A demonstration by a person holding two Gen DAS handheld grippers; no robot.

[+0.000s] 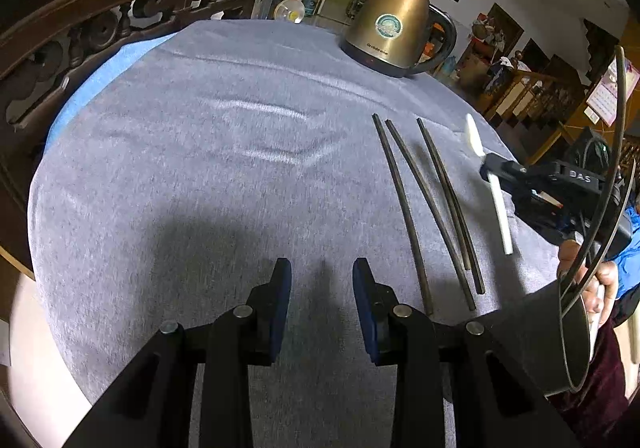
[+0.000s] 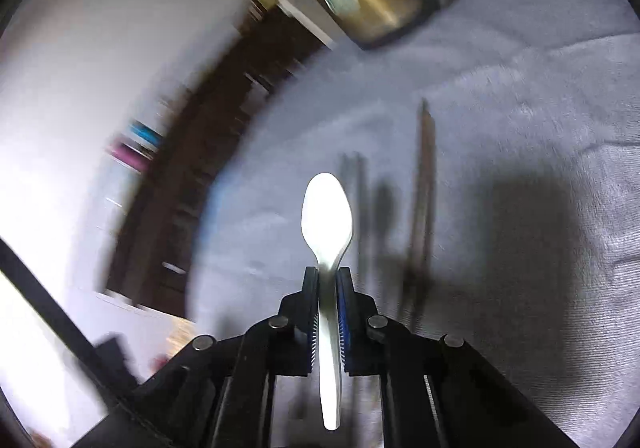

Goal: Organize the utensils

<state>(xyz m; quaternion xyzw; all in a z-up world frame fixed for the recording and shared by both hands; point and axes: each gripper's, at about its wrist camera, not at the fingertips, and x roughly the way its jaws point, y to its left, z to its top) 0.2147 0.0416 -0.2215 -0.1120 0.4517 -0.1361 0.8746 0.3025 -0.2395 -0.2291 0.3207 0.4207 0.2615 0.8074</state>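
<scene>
While the right gripper [image 2: 328, 280] is clamping its two blue-padded fingers [image 2: 310, 312] on the neck of a white plastic spoon [image 2: 327, 215], the spoon's bowl is pointing forward past the fingertips and its handle is running back between the pads. Seen from the left wrist camera, that same gripper [image 1: 490, 169] is holding the spoon [image 1: 498, 203] in the air at the right side of the table, above the grey cloth [image 1: 224, 151], with the bowl toward the far edge and the handle end slanting down toward the near side. A person's hand [image 1: 592, 280] is gripping the tool from below at the right edge.

Just left of the lifted spoon, four long dark chopsticks [image 1: 430, 203] are lying on the cloth in a loose fan, tips closer together at the far end, two of them touching along the right. From the right wrist camera they are appearing as blurred dark streaks [image 2: 422, 207] just right of the spoon.

Nearer to me, the left gripper [image 1: 322, 276] is hovering over bare cloth with its blue-padded fingers [image 1: 280, 288] standing apart and nothing between them, well left of the chopsticks.

At the far side of the table a brass-coloured electric kettle [image 1: 394, 27] with a black handle is standing upright on the cloth, and a carved dark wooden furniture piece [image 1: 100, 7] is lining the left edge.
</scene>
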